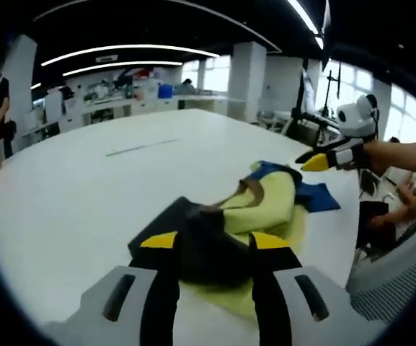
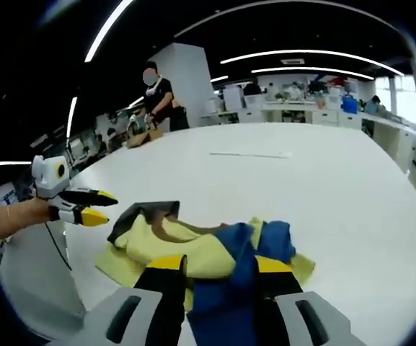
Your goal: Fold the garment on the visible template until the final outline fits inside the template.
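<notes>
While both tools [image 1: 211,245] [image 2: 215,268] hover, garment [image 2: 215,252] crumpled

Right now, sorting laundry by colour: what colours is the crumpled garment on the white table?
Yellow, blue and black crumpled garment, clearest in the right gripper view.

Bright ceiling light strips [image 1: 128,50] glare overhead; both views look soft, edges bowed by fisheye distortion.

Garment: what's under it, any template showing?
Under the garment a flat yellow sheet sticks out at the edges, lying on the white table. It may be the template; its middle is covered, so its full outline can't be seen.
</notes>
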The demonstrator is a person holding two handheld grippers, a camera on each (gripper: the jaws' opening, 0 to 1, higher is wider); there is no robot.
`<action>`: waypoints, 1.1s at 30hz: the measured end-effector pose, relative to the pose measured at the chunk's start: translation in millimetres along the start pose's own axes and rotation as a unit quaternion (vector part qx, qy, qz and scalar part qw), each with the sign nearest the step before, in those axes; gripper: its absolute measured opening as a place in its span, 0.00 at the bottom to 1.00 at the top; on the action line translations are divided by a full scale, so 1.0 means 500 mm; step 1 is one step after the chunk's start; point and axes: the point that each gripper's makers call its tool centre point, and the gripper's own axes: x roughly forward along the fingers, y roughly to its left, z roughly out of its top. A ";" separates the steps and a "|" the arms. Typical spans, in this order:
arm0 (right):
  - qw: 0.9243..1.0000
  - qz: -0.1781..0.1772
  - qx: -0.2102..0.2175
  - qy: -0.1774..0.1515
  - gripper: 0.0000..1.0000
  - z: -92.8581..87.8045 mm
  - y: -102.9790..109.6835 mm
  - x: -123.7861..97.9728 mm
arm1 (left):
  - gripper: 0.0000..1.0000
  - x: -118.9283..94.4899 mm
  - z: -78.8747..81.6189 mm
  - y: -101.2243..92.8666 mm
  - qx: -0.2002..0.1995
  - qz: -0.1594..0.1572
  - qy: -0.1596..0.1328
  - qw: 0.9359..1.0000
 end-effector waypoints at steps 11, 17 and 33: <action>0.999 -0.022 -0.005 0.028 0.24 -0.025 -0.020 0.028 | 0.20 0.045 -0.049 -0.005 0.007 -0.012 0.048 0.999; 0.999 -0.031 -0.010 0.032 0.14 -0.026 -0.026 0.039 | 0.10 0.060 -0.061 -0.012 0.002 -0.022 0.064 0.998; 0.997 -0.059 -0.006 0.044 0.00 -0.034 -0.054 0.038 | 0.00 0.048 -0.047 0.005 -0.030 0.020 0.061 0.997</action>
